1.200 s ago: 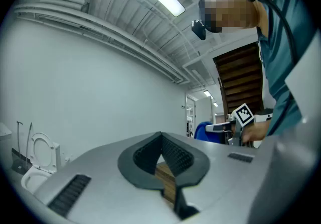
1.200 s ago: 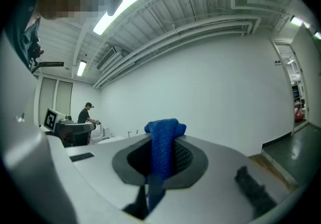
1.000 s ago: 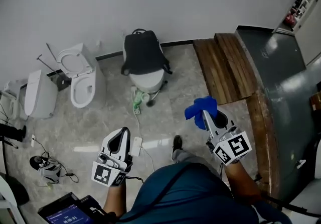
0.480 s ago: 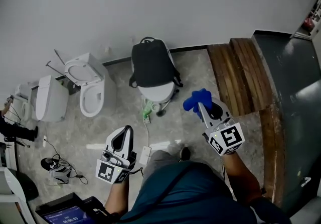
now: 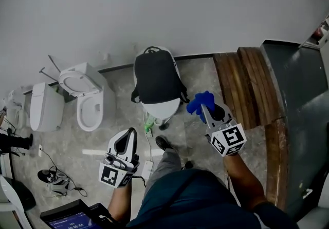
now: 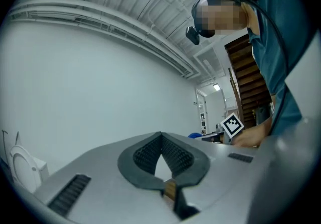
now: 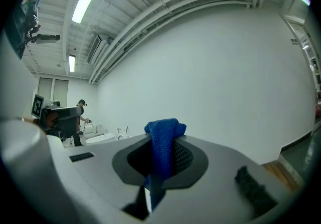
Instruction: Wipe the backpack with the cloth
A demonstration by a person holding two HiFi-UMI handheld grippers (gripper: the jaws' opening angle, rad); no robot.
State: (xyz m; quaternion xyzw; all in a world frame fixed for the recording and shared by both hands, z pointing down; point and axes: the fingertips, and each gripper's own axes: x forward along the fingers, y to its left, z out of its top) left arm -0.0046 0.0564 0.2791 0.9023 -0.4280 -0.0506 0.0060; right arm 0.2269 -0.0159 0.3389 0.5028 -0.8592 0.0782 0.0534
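Observation:
A dark backpack [image 5: 156, 82] rests upright on a white toilet [image 5: 165, 107] by the wall, seen in the head view. A blue cloth [image 5: 199, 102] [image 7: 164, 148] is pinched in my right gripper [image 5: 203, 108] [image 7: 163, 140], which is held in the air to the right of the backpack and apart from it. My left gripper [image 5: 129, 134] [image 6: 161, 137] hangs lower left of the backpack, jaws together with nothing between them. Both gripper views point up at the white wall and ceiling, so the backpack is hidden there.
Two more white toilets [image 5: 87, 99] [image 5: 42, 106] stand at the left. A green bottle [image 5: 148, 121] and a white power strip with cable [image 5: 147, 167] lie on the floor. Wooden stairs [image 5: 245, 84] rise at the right. My shoe [image 5: 164, 144] is on the floor.
I have stepped closer; the backpack and toilets sit lower and nearer in the head view. The right gripper with the cloth keeps its place near the backpack's right side.

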